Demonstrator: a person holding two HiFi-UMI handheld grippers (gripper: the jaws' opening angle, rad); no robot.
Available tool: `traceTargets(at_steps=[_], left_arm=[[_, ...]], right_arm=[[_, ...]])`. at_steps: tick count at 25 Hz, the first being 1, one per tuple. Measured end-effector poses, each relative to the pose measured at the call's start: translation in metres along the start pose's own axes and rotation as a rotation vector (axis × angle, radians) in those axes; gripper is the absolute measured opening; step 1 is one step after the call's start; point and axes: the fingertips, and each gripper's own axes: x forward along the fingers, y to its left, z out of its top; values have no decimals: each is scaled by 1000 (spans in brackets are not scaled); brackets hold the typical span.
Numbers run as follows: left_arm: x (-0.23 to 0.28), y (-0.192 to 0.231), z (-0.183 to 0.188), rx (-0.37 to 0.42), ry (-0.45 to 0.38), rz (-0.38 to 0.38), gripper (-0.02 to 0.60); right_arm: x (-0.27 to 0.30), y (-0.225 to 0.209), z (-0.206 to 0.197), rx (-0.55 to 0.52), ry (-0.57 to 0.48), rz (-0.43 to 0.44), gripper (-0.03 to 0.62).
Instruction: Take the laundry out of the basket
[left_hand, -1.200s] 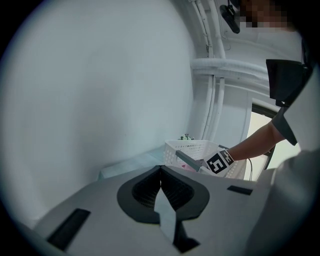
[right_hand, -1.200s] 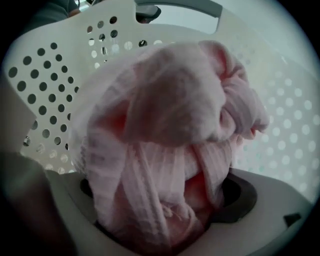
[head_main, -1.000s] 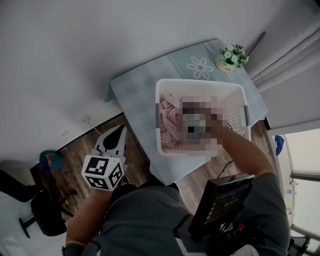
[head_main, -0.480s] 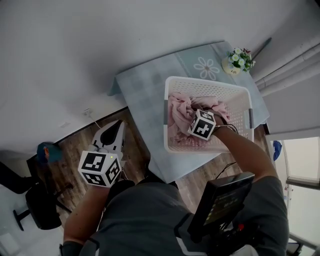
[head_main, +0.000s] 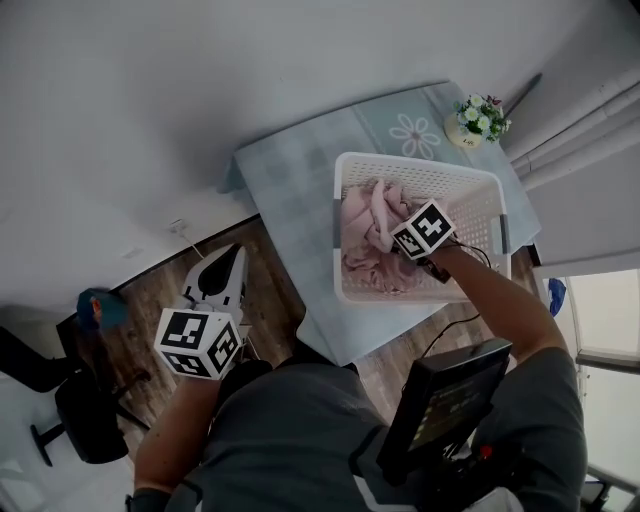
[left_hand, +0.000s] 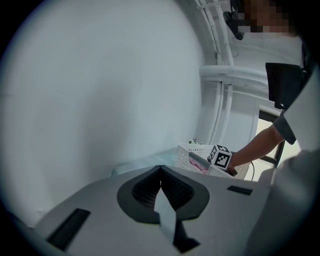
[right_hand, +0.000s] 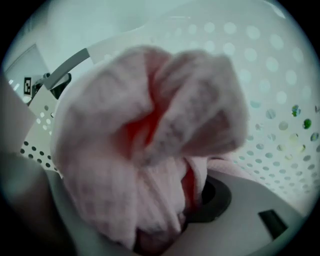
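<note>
A small flower pot (head_main: 478, 118) stands on the blue-clothed table's (head_main: 290, 180) far corner.

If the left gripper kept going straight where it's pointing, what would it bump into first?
Most likely the corner of the blue-clothed table, just left of the white basket. If it passes over that, the wall. Depth is unclear.

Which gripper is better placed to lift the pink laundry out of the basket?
Right. The right gripper is inside the basket, its jaws closing on the pink laundry bunched between them. The left gripper hangs shut, off the table.
</note>
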Motion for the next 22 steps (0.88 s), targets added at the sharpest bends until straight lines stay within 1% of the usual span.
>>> traceTargets(at_steps=[1, 2, 3, 4, 6, 9, 11, 13, 15, 17, 20, 22], left_arm=[[-1, 1, -1, -2, 0, 2, 9], [-2, 2, 0, -3, -1, 4, 9], [-1, 4, 1, -3, -2, 3, 9], [-1, 4, 1, -3, -3, 3, 9], [0, 3, 0, -3, 2, 0, 9], [-1, -3, -4, 7, 13, -16, 9], [-2, -5, -6, 12, 17, -26, 9], [-3, -4, -8, -22, 18, -36, 9], [-6, -4, -11, -66, 14, -43, 9], [-7, -3, -13, -60, 14, -34, 9], [-5, -4, -14, -47, 17, -25, 9], [-4, -7, -14, -39, 17, -27, 9]], right_arm=[[-1, 4, 0, -29, -3, 11, 286], [-3, 7, 1, -61, -15, 15, 325], [-4, 10, 3, -93, -34, 11, 390], [-5, 12, 7, -126, -52, 1, 434], [0, 18, 9, -197, -56, -9, 482], [15, 30, 5, -288, -24, 27, 502], [20, 35, 9, -337, -47, 68, 505], [22, 39, 14, -358, -103, 118, 505], [24, 41, 16, -359, -129, 155, 505], [29, 40, 19, -374, -111, 156, 505], [34, 40, 23, -406, -71, 129, 502], [36, 39, 23, -414, -72, 104, 500]])
